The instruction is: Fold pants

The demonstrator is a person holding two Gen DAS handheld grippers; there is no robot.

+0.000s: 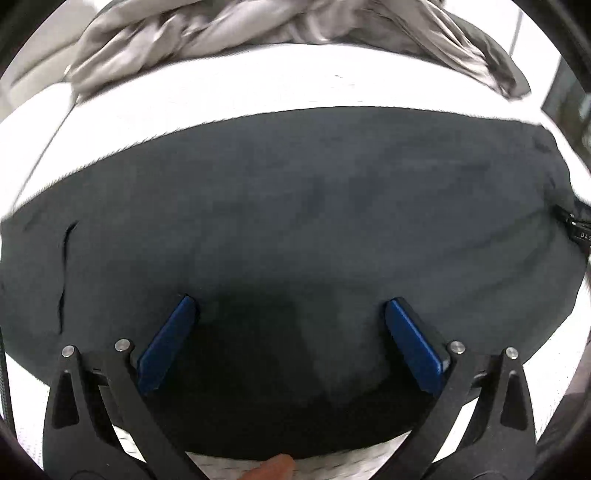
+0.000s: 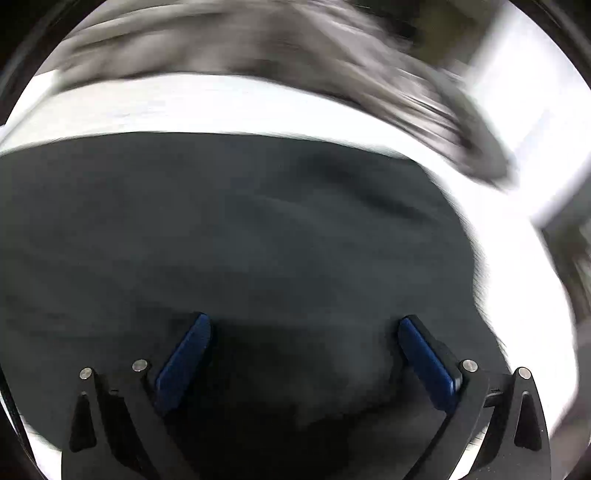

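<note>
Dark pants [image 1: 295,206] lie spread flat on a white bed [image 1: 229,88], a grey blanket [image 1: 229,26] bunched at the far side. Left hand-held gripper [image 1: 290,308] and right hand-held gripper [image 2: 304,323] hover above, fingers apart, gripping nothing.

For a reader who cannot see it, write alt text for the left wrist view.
The open left gripper hovers over dark pants spread flat on a white surface, its blue fingers wide apart and holding nothing. Rumpled grey fabric lies beyond the pants.
</note>
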